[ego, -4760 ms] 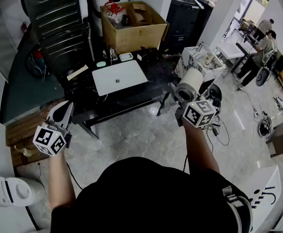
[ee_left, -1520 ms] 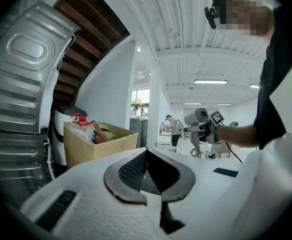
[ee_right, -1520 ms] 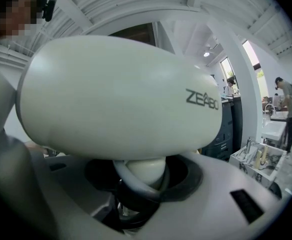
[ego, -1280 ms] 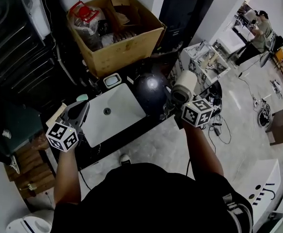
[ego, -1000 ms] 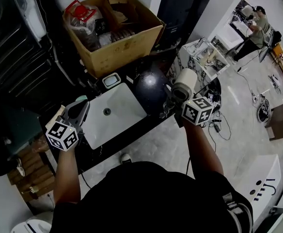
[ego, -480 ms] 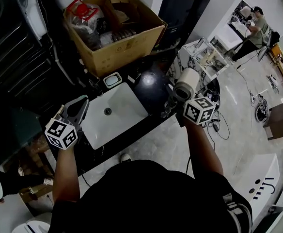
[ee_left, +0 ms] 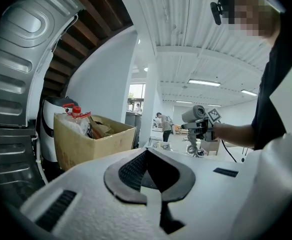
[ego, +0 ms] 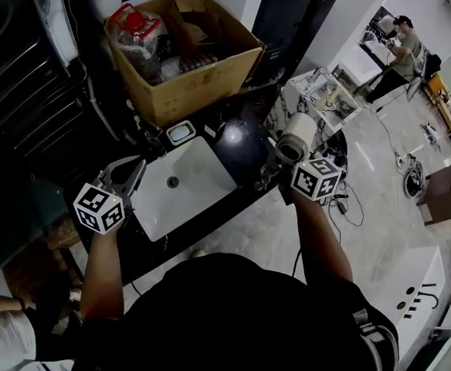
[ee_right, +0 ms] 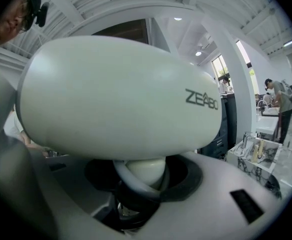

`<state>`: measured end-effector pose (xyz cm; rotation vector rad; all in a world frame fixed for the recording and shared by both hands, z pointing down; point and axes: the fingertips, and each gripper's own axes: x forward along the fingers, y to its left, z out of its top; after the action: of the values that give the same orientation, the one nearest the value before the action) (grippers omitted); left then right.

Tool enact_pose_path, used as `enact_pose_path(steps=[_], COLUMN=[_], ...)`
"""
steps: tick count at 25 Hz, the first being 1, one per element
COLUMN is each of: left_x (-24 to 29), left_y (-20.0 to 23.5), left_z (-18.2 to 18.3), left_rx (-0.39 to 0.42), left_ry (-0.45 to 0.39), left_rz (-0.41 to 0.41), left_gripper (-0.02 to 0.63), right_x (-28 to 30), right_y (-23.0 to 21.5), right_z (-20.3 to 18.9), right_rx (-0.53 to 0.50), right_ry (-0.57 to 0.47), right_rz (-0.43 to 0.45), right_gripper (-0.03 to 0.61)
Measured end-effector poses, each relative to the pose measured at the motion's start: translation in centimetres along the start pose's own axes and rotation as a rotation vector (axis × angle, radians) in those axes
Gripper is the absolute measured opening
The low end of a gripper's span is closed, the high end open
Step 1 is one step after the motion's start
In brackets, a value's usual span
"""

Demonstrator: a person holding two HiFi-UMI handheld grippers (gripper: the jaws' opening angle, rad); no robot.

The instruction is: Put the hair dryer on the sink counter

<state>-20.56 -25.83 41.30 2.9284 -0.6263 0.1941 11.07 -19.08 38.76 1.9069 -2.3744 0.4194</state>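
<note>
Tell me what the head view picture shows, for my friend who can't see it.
Seen from above, a person's right gripper holds a pale hair dryer near the right end of a black counter with a white sink. The left gripper hovers empty by the sink's left edge, and a cardboard box full of things sits behind.

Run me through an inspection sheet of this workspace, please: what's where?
Surface: dark sink counter with white basin; hair dryer not on it yet.
Job's things: hair dryer, held in the air near the counter's right end.
Clutter: open cardboard box of odds; dark round object; small tray.
Grippers: right gripper clamps the dryer's handle; left gripper jaws together, empty.
Cables: loose cables on the floor.
Surroundings: people at a far bench.
</note>
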Motion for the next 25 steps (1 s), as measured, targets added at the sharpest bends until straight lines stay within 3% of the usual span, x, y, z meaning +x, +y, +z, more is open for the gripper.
enact_pose_path(steps=[10,19,25], left_x=[-0.5,1.4,3.2], left_y=[-1.4,-3.6,-5.6], left_z=[1.9,2.7,3.8], left_rx=[0.040,0.045,0.041], left_ry=[-0.005,-0.003,-0.023], left_rz=[-0.037,-0.048,-0.025], left_gripper=[0.015,0.015,0.015], right_x=[-1.4,-2.9,-2.6], right_y=[0.9,-1.4,-2.5], right_z=[1.3,1.7,2.1], right_rx=[-0.007,0.002,-0.012], right_ry=[-0.036,-0.039,-0.042], right_rz=[-0.004,-0.005,0.055], right_gripper=[0.186,0.186,0.186])
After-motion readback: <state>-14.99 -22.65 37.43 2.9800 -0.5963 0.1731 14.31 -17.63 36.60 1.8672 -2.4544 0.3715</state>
